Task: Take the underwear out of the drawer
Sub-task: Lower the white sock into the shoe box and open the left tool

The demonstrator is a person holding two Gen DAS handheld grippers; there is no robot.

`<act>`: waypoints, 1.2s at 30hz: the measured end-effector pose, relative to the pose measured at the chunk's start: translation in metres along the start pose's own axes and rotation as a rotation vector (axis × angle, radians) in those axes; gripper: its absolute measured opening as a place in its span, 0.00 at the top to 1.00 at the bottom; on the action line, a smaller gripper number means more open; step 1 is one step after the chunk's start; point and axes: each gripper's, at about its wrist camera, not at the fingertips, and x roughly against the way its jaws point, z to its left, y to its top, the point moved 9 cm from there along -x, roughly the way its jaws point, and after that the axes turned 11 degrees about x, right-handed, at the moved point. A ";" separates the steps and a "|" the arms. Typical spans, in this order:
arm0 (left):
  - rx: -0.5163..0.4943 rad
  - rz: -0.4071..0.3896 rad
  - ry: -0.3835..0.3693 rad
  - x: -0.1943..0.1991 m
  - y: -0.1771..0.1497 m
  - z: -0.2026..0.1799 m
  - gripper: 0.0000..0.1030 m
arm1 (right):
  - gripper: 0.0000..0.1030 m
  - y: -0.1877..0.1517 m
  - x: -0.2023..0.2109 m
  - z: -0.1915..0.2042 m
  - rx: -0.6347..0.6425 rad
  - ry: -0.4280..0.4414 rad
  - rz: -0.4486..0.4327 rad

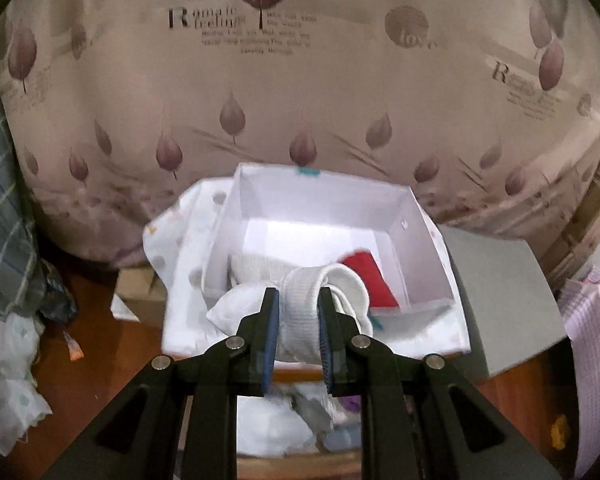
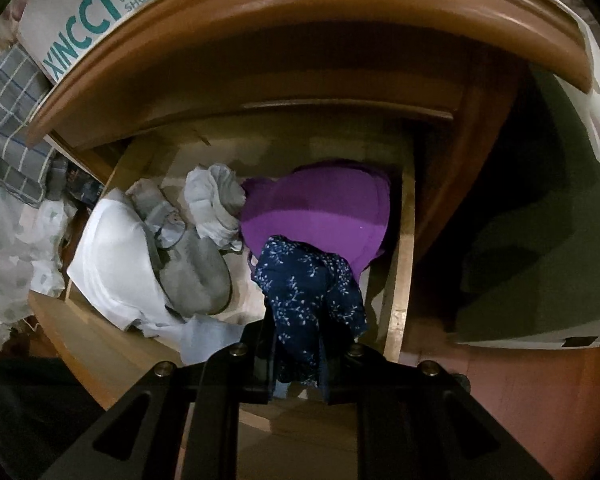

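Observation:
In the left wrist view my left gripper [image 1: 298, 304] is shut on a rolled white ribbed garment [image 1: 302, 316] and holds it over the near edge of a white open box [image 1: 420, 240]. The box holds a red garment [image 1: 370, 276] and a pale folded one [image 1: 256, 266]. In the right wrist view my right gripper [image 2: 298, 320] is shut on a navy floral underwear [image 2: 308, 288], lifted above the open wooden drawer [image 2: 404, 248]. The drawer holds a purple bra [image 2: 320, 208], a grey bra [image 2: 196, 264], a white bra [image 2: 108, 248] and a white bundle [image 2: 216, 200].
A leaf-printed bedspread [image 1: 300, 80] hangs behind the box. A grey lid [image 1: 504, 296] lies right of the box. The wooden cabinet top [image 2: 300, 12] overhangs the drawer, with a XINCCI shoe box [image 2: 92, 12] on it. Plaid cloth [image 2: 8, 120] and sheer dotted fabric [image 2: 16, 240] lie at left.

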 end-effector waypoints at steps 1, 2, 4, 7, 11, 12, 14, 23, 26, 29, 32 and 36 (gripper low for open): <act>-0.010 -0.005 0.008 -0.003 0.004 -0.001 0.84 | 0.86 0.000 -0.001 -0.001 -0.003 -0.011 0.003; -0.013 -0.016 0.018 -0.009 0.013 -0.001 0.84 | 0.86 -0.001 -0.001 -0.003 -0.005 -0.022 0.005; -0.006 -0.008 0.028 -0.021 0.022 0.000 0.84 | 0.86 -0.001 -0.003 -0.004 -0.011 -0.026 0.011; 0.003 0.009 0.039 -0.046 0.033 0.002 0.84 | 0.86 -0.002 -0.005 -0.003 -0.011 -0.021 0.019; -0.032 0.042 0.079 -0.085 0.036 0.003 0.84 | 0.86 -0.003 -0.007 -0.003 -0.016 -0.014 0.026; -0.038 0.048 0.094 -0.095 0.035 0.004 0.84 | 0.86 -0.003 -0.007 -0.003 -0.020 -0.010 0.027; -0.045 0.065 0.118 -0.113 0.029 0.008 0.84 | 0.86 -0.003 -0.007 -0.005 -0.027 -0.008 0.026; -0.027 0.110 0.148 -0.146 0.006 0.023 0.83 | 0.86 -0.005 -0.009 -0.006 -0.046 0.006 0.029; -0.026 0.117 0.150 -0.145 0.004 0.022 0.81 | 0.86 -0.005 -0.008 -0.007 -0.046 0.005 0.028; -0.010 0.120 0.149 -0.143 0.002 0.026 0.75 | 0.86 -0.005 -0.008 -0.007 -0.047 0.007 0.028; -0.002 0.117 0.148 -0.142 0.002 0.026 0.73 | 0.86 -0.005 -0.008 -0.007 -0.046 0.005 0.029; -0.017 0.096 0.158 -0.137 0.003 0.026 0.69 | 0.86 -0.006 -0.009 -0.008 -0.046 0.006 0.032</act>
